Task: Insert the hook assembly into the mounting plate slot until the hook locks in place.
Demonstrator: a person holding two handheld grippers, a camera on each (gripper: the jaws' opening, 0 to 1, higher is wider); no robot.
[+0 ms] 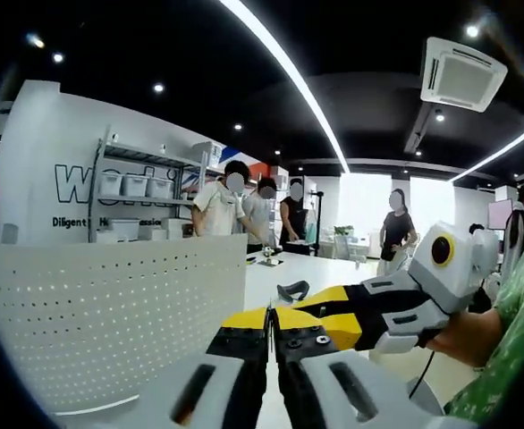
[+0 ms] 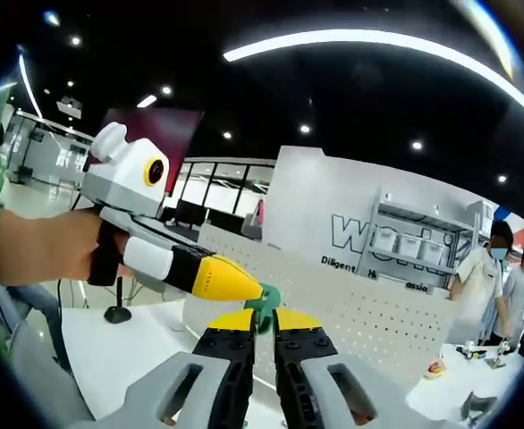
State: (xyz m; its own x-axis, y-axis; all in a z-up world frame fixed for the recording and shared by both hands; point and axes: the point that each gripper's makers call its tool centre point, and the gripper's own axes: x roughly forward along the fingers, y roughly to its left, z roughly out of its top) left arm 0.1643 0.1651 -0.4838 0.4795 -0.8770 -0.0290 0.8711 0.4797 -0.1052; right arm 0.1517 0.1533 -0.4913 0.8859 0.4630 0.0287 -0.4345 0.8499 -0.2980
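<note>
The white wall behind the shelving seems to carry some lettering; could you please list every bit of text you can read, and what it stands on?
"Wo": start of large dark lettering on the white wall, the rest hidden by the shelf rack.
"Diligent": start of the smaller line beneath; the words after it are too blurred to read.
The storage bins show no readable labels.

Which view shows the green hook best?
The right gripper view: the green hook sits just above the right tool tips, against the white pegboard. In the left gripper view I can't make it out near the left tool.
</note>
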